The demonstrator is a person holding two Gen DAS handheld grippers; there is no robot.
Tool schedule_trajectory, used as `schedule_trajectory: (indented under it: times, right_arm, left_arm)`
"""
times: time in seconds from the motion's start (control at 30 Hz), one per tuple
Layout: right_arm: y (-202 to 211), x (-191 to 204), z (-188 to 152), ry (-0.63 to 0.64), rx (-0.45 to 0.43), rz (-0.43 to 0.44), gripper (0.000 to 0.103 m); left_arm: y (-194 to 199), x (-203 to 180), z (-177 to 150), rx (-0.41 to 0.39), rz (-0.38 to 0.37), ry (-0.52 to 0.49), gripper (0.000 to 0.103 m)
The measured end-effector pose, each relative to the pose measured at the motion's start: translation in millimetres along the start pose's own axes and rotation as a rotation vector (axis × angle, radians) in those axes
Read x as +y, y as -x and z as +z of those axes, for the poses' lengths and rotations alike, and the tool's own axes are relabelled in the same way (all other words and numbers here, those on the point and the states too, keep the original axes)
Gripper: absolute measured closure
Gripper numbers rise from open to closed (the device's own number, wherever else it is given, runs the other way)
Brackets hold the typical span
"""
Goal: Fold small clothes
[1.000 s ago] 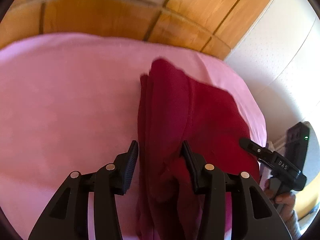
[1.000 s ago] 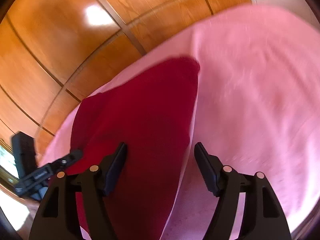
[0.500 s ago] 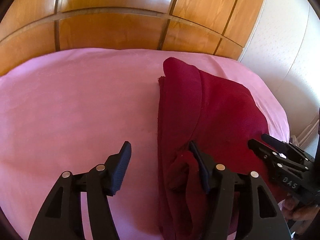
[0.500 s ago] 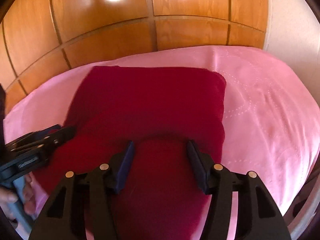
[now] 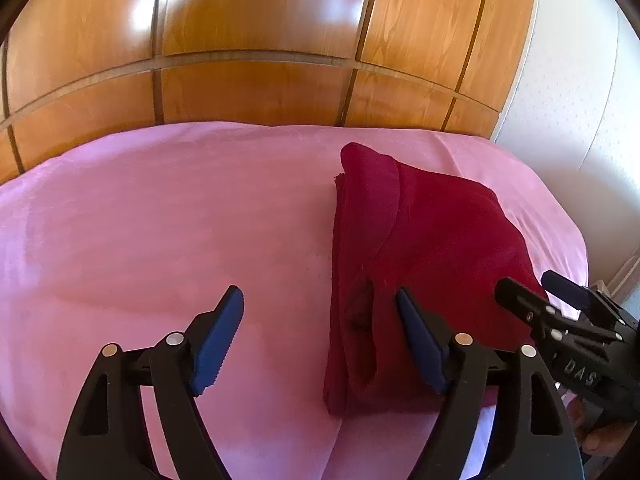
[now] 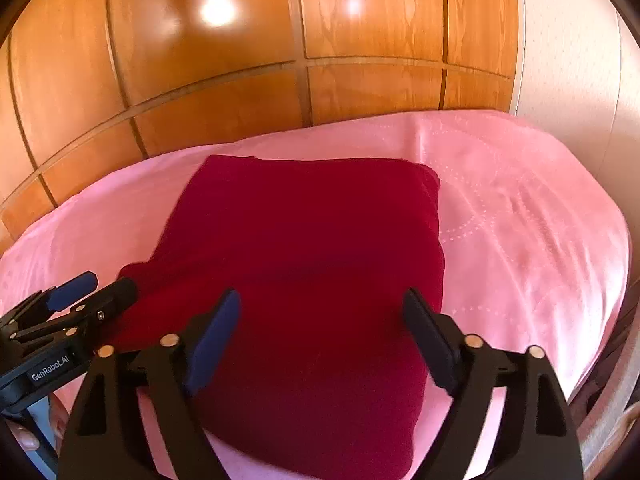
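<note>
Folded dark red fleece garment [image 6: 312, 264]: near edge hidden behind the right gripper's black frame in the right wrist view. In the left wrist view its right corner sits behind the right gripper [image 5: 538, 286]. The hand [image 5: 592, 432] holding that gripper is cut by the frame edge; only fingers show.

Ahead of both grippers, the dark red garment [image 6: 312, 264] is showing as soft, matt, fleece-like cloth, lying on a pink bedcover [image 6: 520, 220] that is reading as smooth fabric with a faint sheen and a dotted stitched pattern to the right gripper's right. Beyond it, the wooden panelling [image 5: 256, 40] is looking varnished and glossy, throwing back bright light patches. The left gripper [image 5: 320, 336] and right gripper [image 6: 324, 336] are presenting matt black plastic fingers, ridged blue pads [image 5: 218, 340] and small shiny metal pins.
</note>
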State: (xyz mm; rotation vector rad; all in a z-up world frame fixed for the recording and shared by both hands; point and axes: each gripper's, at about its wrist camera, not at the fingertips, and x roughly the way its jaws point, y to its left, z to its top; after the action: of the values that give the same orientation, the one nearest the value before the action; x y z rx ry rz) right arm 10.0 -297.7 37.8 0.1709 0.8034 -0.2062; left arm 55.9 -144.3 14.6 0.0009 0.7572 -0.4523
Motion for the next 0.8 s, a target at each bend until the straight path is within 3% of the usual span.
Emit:
schedule_trajectory:
  times: [0.17,0.53,0.8]
  right_arm:
    - [25,15,-12,0.025,-0.054,-0.071,0.002]
    - [59,14,-28,-0.083,-0.107,-0.171,0.002]
    - [60,14,-41,-0.098,-0.064,-0.231,0.002]
  left_arm:
    - [23,3,-7,-0.044,0.044,0.0,0.019]
    - [62,11,-30,-0.107,0.134,0.012,0.007]
    - [70,5,-42,-0.101,0.168,-0.018,0.004]
